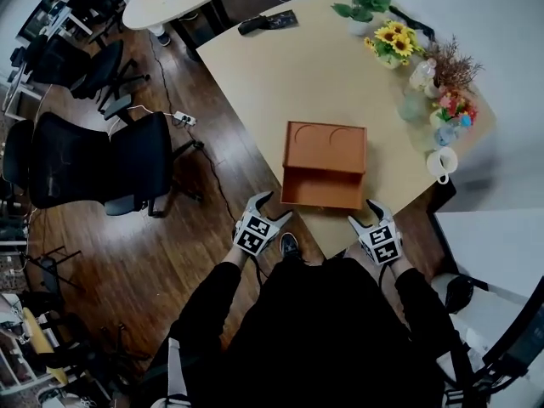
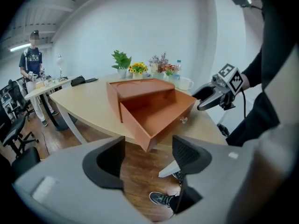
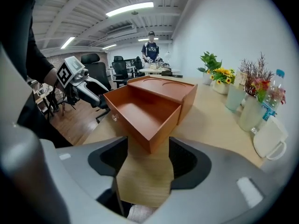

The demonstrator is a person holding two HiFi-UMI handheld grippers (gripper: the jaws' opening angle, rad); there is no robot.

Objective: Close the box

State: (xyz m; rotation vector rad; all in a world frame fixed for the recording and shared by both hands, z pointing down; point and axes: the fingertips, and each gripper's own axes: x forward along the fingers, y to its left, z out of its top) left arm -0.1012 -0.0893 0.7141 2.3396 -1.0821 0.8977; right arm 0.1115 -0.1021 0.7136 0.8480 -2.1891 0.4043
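Zero progress: orange wooden box point(image 1: 325, 145), frame centre, had drawer point(image 1: 321, 189) out; left gripper point(image 1: 274, 208) and right gripper point(image 1: 363, 213) both gaped empty below it.

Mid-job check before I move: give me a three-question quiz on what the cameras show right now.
1. True or false: the drawer of the orange box is pushed fully in.
2. What sits between the jaws of the left gripper? A: nothing. B: the drawer's knob. C: a mug.
3. Fill in: the jaws of the right gripper stand ___.
Key: 1 false; 2 A; 3 open.
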